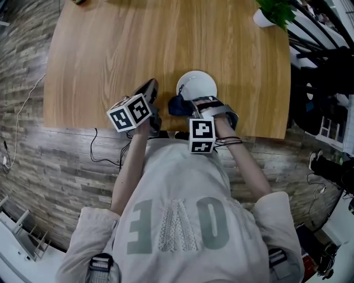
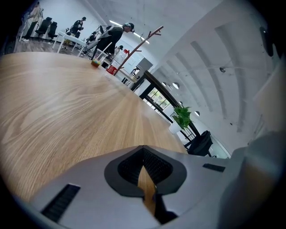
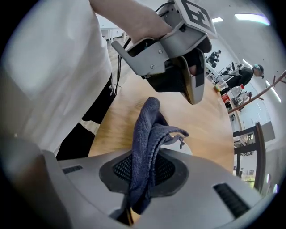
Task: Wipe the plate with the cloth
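A white plate (image 1: 197,84) sits near the front edge of the wooden table (image 1: 110,50). My right gripper (image 1: 191,106) points steeply down at the plate's near rim and is shut on a dark blue cloth (image 1: 177,105). In the right gripper view the cloth (image 3: 147,143) sticks up bunched from between the jaws, and a sliver of the plate (image 3: 178,145) shows behind it. My left gripper (image 1: 149,94) rests just left of the plate, shut with nothing in it. The left gripper view shows the left gripper (image 2: 143,164) with its jaws together over bare wood.
A potted plant (image 1: 274,11) stands at the table's far right corner. Black chairs (image 1: 321,83) crowd the right side. Cables (image 1: 105,152) lie on the floor by the near edge. Far off in the left gripper view, a cup (image 2: 96,60) and people stand at other desks.
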`<state>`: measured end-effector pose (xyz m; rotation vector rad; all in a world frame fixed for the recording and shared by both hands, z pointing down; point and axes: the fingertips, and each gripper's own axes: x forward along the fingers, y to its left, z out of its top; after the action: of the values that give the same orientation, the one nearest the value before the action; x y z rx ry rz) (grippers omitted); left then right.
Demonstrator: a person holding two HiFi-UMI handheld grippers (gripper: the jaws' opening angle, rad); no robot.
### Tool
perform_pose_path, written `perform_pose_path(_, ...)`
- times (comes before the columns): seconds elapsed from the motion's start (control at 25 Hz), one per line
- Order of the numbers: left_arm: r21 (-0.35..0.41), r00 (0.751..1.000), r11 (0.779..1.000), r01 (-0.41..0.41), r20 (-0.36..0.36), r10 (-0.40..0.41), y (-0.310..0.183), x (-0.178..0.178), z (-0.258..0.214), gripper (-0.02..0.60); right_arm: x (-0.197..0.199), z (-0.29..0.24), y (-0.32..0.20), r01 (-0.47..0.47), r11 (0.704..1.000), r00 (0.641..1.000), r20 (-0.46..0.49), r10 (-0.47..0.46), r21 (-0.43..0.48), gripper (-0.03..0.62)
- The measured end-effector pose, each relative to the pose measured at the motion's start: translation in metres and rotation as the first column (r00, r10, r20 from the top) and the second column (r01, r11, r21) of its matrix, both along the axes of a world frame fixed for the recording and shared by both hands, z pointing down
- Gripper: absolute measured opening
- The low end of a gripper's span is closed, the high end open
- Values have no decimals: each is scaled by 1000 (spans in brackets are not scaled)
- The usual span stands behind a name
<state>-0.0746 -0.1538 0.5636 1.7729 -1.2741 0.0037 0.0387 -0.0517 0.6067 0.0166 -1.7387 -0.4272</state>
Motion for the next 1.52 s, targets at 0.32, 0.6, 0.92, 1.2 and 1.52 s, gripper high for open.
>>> perform_pose_path(0.32,289,991,954,-75,125,40,-35,4,-103,6,-42,-114,-72,-343,938,823,497,275,48,57)
perform_pose_path(0.6,701,907,661,-267,414,-72,-40,34,-288,5,6,-310,-120,-692,713,94,967,238,-108,57)
perform_pose_path(0.92,747,830,521,-413,545,-123,-24,77,-327,6,94,-324,-101,-815,547,-109,978,181,-192,57)
perform_pose_path(1.2,722,811,517,-460,579,-88,-30,91,-323,6,115,-306,-103,-843,490,-123,966,225,-222,55)
perform_pose_path(1.52,706,801,523,-478,595,-71,-30,93,-319,6,110,-289,-98,-850,494,-49,962,269,-182,57)
